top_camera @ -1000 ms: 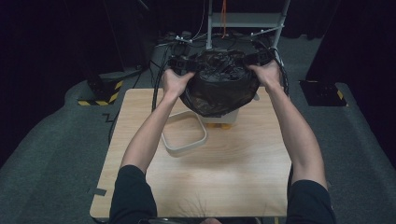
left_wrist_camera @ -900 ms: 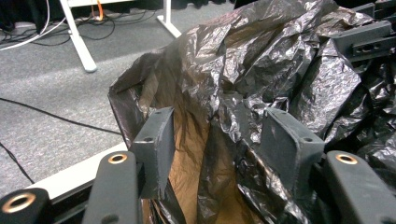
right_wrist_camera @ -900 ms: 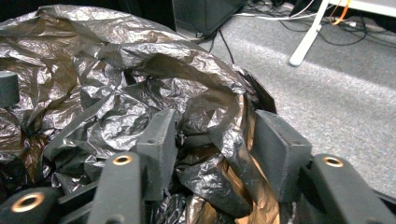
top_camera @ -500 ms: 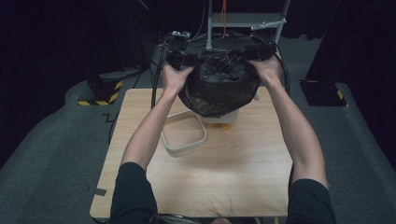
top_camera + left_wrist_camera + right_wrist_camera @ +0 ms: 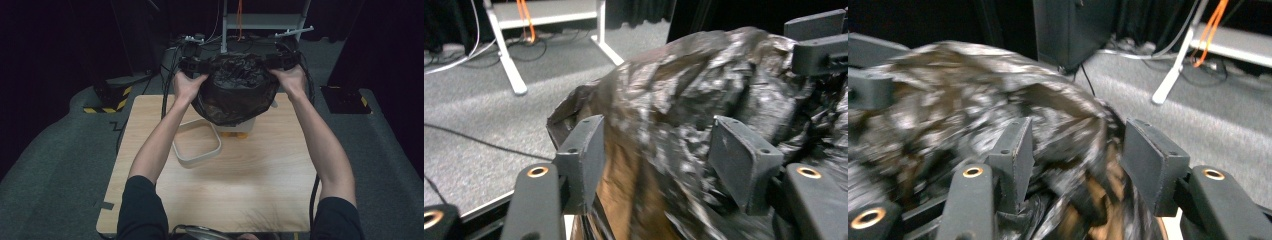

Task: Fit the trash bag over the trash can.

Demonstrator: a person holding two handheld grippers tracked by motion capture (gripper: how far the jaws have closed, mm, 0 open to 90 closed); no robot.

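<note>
A crumpled black plastic bag [image 5: 235, 92] hangs spread between my two grippers over a white bin [image 5: 246, 125] at the table's far end. My left gripper [image 5: 192, 65] is at the bag's left rim and my right gripper [image 5: 287, 60] at its right rim. In the left gripper view the bag [image 5: 684, 115] bulges between the jaws of the left gripper [image 5: 664, 160], which have just been opening and stand wide apart. In the right gripper view the bag [image 5: 973, 95] lies loosely between the jaws of the right gripper [image 5: 1078, 160], also just opened.
A white rectangular tray [image 5: 197, 161] lies on the wooden table [image 5: 225, 200] just in front of the bin, left of centre. Cables and a white metal frame [image 5: 260, 20] stand on the grey floor behind the table. A black-and-yellow striped block [image 5: 107, 107] sits at the far left.
Both hands have pulled the bag's rim a little wider and higher, the right hand moving outward. The bag now looks more stretched across the top.
</note>
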